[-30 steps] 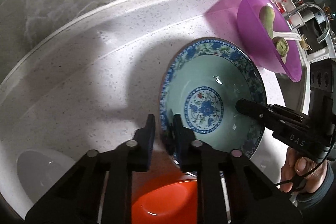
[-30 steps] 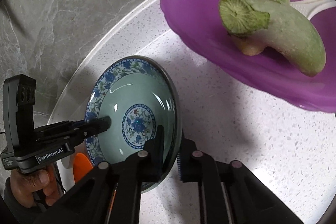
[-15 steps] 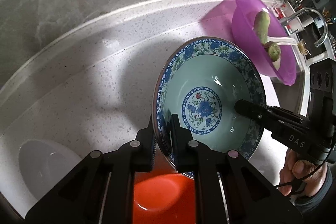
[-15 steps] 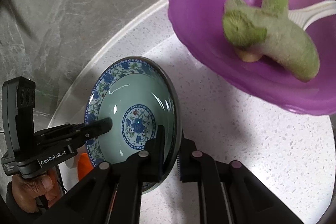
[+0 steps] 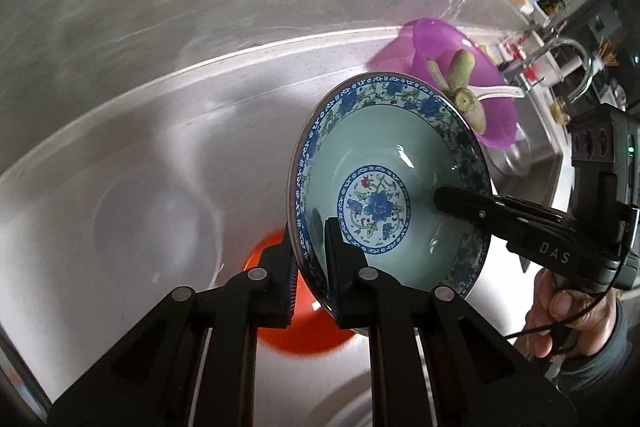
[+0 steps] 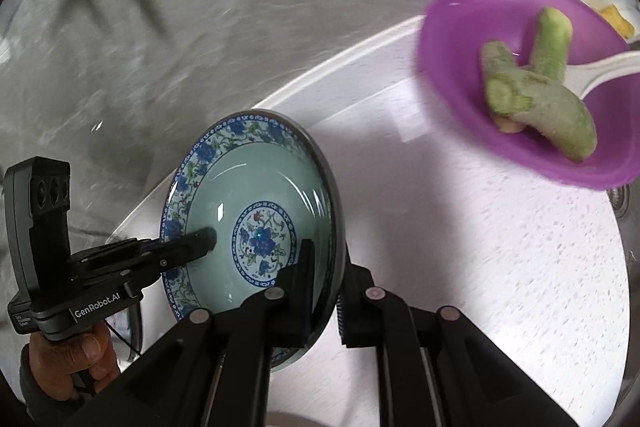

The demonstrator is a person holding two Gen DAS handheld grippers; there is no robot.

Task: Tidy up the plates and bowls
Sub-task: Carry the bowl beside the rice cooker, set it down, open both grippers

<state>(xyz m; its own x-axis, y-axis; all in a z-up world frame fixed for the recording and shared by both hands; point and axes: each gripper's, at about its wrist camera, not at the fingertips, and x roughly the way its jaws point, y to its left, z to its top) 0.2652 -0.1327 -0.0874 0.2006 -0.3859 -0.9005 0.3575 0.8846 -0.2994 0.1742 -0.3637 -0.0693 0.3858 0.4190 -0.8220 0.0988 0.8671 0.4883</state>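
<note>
A blue-and-white flowered bowl with a pale green inside (image 5: pixel 384 155) (image 6: pixel 256 187) hangs tilted above the white speckled counter (image 6: pixel 480 267). My left gripper (image 5: pixel 310 251) is shut on its near-left rim, one finger inside and one outside. My right gripper (image 6: pixel 326 275) is shut on the opposite rim in the same way. In the left wrist view the right gripper (image 5: pixel 448 199) reaches into the bowl from the right. Below the bowl sit an orange bowl (image 5: pixel 288 327) and a blurred white bowl (image 5: pixel 160 223).
A purple bowl (image 5: pixel 496 115) (image 6: pixel 480 27) with green vegetable pieces (image 6: pixel 540 107) and a white spoon stands further back on the counter. Beyond it are a faucet (image 5: pixel 576 67) and a sink. A grey marble wall (image 6: pixel 280 7) runs behind the counter.
Both grippers have lifted the flowered bowl up off the counter. The orange and white bowls now lie further below it, and the purple bowl looks smaller and further off.
</note>
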